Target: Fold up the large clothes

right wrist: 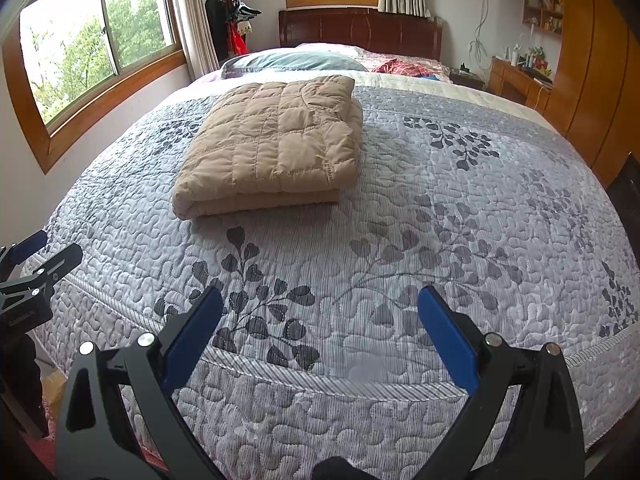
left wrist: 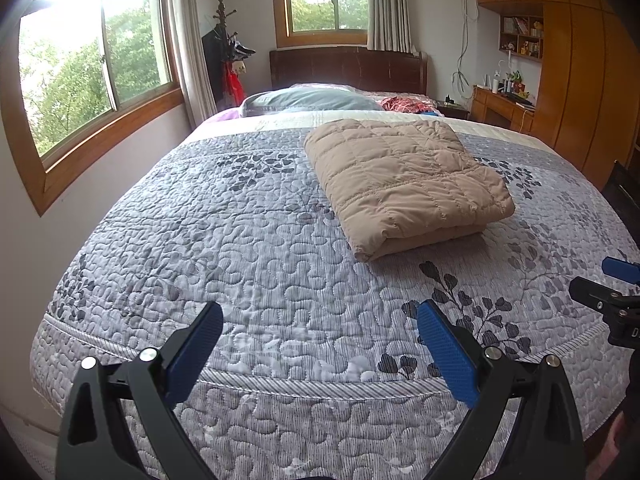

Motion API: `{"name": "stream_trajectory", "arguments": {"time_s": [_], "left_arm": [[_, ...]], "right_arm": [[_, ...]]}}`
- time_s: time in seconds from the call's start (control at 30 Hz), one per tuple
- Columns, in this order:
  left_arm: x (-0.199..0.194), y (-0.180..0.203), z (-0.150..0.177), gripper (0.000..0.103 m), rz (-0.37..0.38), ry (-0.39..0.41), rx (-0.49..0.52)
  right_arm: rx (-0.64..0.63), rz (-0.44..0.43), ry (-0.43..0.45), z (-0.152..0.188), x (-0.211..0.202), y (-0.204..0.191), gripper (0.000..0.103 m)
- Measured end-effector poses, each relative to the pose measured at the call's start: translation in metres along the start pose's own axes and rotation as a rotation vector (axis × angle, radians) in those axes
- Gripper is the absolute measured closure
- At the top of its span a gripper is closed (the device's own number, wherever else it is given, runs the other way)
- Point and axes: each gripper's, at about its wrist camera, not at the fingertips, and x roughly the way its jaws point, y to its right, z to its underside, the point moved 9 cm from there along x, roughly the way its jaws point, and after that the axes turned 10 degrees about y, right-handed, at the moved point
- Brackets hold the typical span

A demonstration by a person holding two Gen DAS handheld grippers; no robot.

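Bed [left wrist: 248, 240] with a folded garment on top

A grey quilted bedspread [right wrist: 440, 200] with dark leaf prints covers the bed. The tan quilted jacket [left wrist: 404, 180], folded into a thick rectangle, lies on it toward one o'clock in the left wrist view. At twelve o'clock, near the headboard [left wrist: 348, 68], rest a grey-blue pillow [left wrist: 308, 100] and a red patterned cloth [left wrist: 404, 103].

A folded jacket [left wrist: 404, 184] lies on the bed [left wrist: 240, 240], well ahead of both hand-held grippers, which hang spread over the bed's near edge. Pillows [left wrist: 308, 100] lie behind the jacket, before the headboard [left wrist: 348, 68]. The left hand-held gripper [left wrist: 320, 344] is beside the right hand-held gripper [right wrist: 320, 332].
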Motion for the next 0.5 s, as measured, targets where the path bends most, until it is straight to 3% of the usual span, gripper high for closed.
{"name": "stream_trajectory", "arguments": {"time_s": [0.5], "left_arm": [[-0.0001, 0.0013, -0.0015, 0.005, 0.001, 0.003, -0.001]], "right_arm": [[0.006, -0.007, -0.010, 0.0018, 0.0057, 0.0037, 0.006]]}}
